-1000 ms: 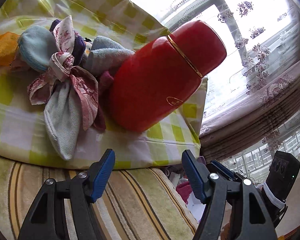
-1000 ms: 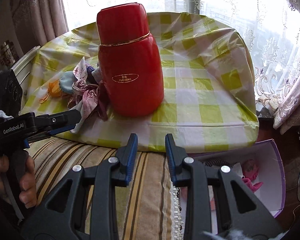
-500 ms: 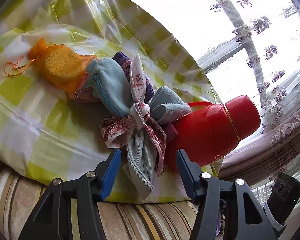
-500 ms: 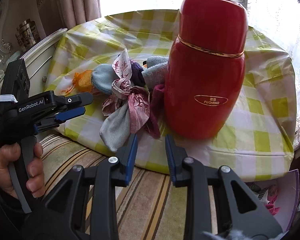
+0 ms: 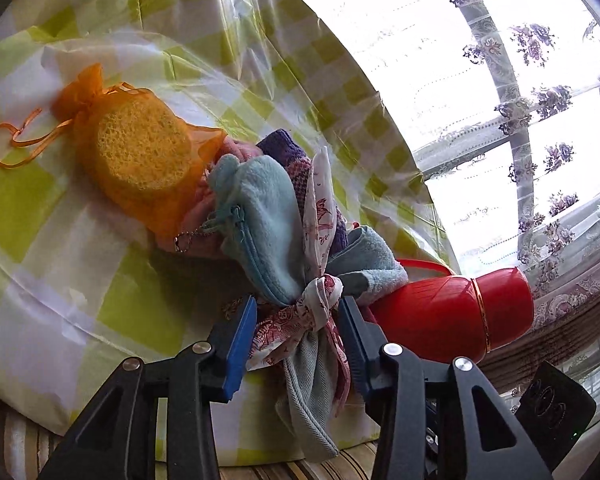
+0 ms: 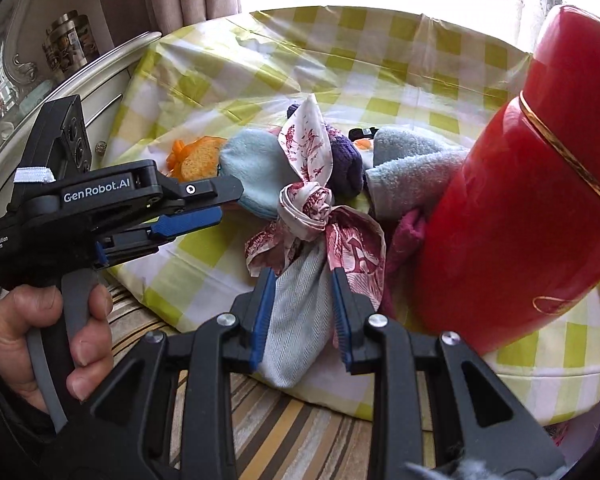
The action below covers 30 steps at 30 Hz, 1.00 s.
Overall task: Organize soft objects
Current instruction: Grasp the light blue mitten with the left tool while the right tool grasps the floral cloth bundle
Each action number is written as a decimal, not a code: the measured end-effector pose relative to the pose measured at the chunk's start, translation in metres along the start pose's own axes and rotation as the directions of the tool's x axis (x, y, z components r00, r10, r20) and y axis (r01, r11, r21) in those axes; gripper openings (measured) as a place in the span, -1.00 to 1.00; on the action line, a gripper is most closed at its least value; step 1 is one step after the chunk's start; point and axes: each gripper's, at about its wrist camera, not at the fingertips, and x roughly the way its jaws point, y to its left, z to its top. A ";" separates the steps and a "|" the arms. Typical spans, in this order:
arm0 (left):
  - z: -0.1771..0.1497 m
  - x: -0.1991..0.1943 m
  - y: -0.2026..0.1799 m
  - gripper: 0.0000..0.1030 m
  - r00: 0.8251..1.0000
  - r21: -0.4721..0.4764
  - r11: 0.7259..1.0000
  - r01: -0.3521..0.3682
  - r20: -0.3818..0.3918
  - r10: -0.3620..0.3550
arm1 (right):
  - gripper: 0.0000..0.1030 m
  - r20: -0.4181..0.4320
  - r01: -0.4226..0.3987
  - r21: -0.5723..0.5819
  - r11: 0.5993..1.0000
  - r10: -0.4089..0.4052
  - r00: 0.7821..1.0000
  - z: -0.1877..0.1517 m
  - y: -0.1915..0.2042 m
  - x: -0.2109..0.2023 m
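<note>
In the left wrist view, the left gripper (image 5: 298, 320) had its jaws closing around the knot of a red-and-white patterned scarf (image 5: 316, 312), though the blue pads had not yet pressed on it. The scarf was tied around a grey herringbone cloth (image 5: 312, 396) that drooped over the edge of the table (image 5: 32, 308), which was covered in a yellow-green checked plastic cloth. Behind the knot lay a pile of soft things: a pale blue zip pouch (image 5: 260, 216), a purple knitted piece (image 5: 284, 148), a light blue towel (image 5: 372, 264) and an orange mesh bag (image 5: 140, 152) holding a yellow sponge. A red flask (image 5: 452, 320) crowded the right side, touching the pile. Part of the other gripper's black body showed at the lower right corner, cut off.

In the right wrist view, the right gripper (image 6: 302, 312) stood with its jaws partly apart on either side of the grey herringbone cloth (image 6: 300, 316); whether the pads touched the cloth could not be told. The scarf (image 6: 308, 204) knot sat just above. The red flask (image 6: 520, 220) loomed at the right, its gold lettering too distorted to read. A dark pink cloth (image 6: 408, 236) was wedged against it. The left gripper (image 6: 228, 204), held in a hand (image 6: 56, 344), carried the words "GenRobot.AI" and "Data Acquisition System". A striped cushion (image 6: 284, 432) lay below the table (image 6: 540, 364) edge.
</note>
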 end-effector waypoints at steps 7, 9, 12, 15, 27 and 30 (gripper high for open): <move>0.015 0.019 0.017 -0.15 1.000 -0.065 0.998 -0.003 -0.018 0.002 | 0.02 -0.013 -0.004 0.002 1.000 0.004 1.000 0.017 0.003 0.031; 0.018 0.028 0.021 -0.15 0.999 -0.094 0.996 -0.001 -0.034 -0.002 | 0.06 -0.016 -0.004 0.005 1.000 0.004 1.000 0.021 0.004 0.039; 0.020 0.038 0.028 -0.15 0.998 -0.131 0.991 0.014 -0.054 -0.022 | 0.07 -0.024 -0.002 -0.003 1.000 0.002 1.000 0.026 0.006 0.051; 0.023 0.048 0.034 -0.15 0.997 -0.158 0.987 0.035 -0.068 -0.046 | 0.07 -0.037 0.001 -0.007 1.000 -0.001 0.999 0.029 0.007 0.064; 0.023 0.045 0.037 -0.76 0.991 -0.120 0.984 0.128 -0.015 -0.130 | 0.07 -0.029 -0.014 0.002 1.000 0.014 0.999 0.035 0.003 0.089; 0.022 0.037 0.037 -0.78 0.987 -0.109 0.981 0.158 0.014 -0.158 | -0.30 -0.031 -0.028 0.008 1.000 0.028 0.999 0.034 0.002 0.090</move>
